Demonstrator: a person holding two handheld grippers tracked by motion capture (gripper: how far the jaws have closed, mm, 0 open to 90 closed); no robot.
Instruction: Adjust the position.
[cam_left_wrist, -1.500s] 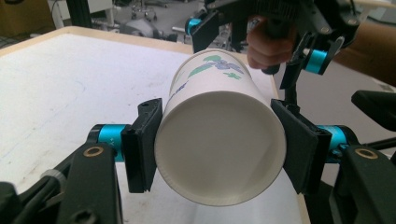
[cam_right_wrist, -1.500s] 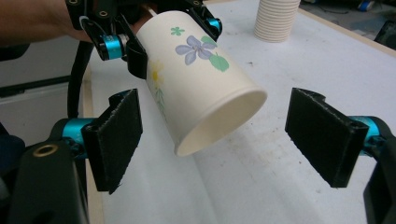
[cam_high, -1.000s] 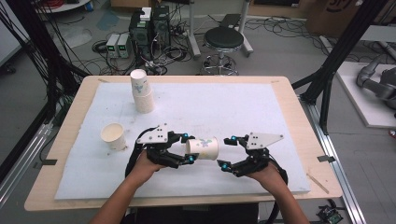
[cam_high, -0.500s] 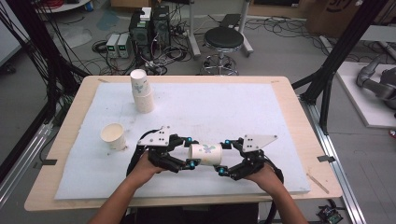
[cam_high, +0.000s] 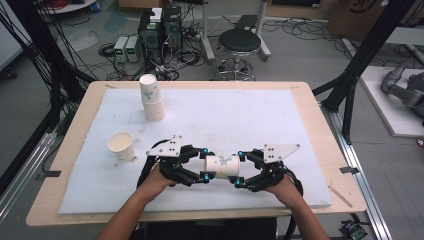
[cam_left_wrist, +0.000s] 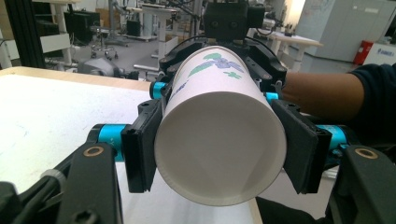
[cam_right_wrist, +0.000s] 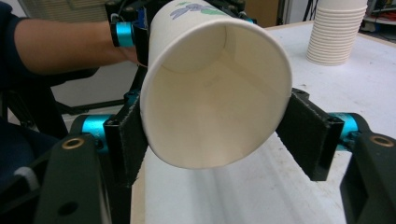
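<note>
A white paper cup (cam_high: 222, 166) with a blue-green print lies on its side just above the white mat, held between both grippers. My left gripper (cam_high: 202, 169) is shut on its base end; in the left gripper view both pads press the cup (cam_left_wrist: 219, 140) and its closed bottom faces me. My right gripper (cam_high: 239, 171) is shut on the mouth end. In the right gripper view the open rim of the cup (cam_right_wrist: 215, 93) sits between the two pads (cam_right_wrist: 126, 144), touching both. Each gripper view shows the other gripper beyond the cup.
A tall stack of paper cups (cam_high: 151, 97) stands at the back left of the mat, also seen as a stack (cam_right_wrist: 337, 32) in the right gripper view. A single upright cup (cam_high: 121, 145) stands at the left. The wooden table edge (cam_high: 320, 125) borders the mat.
My right gripper has moved left up to the cup and shut on its mouth end. The left gripper has kept hold and carried the cup slightly right.
</note>
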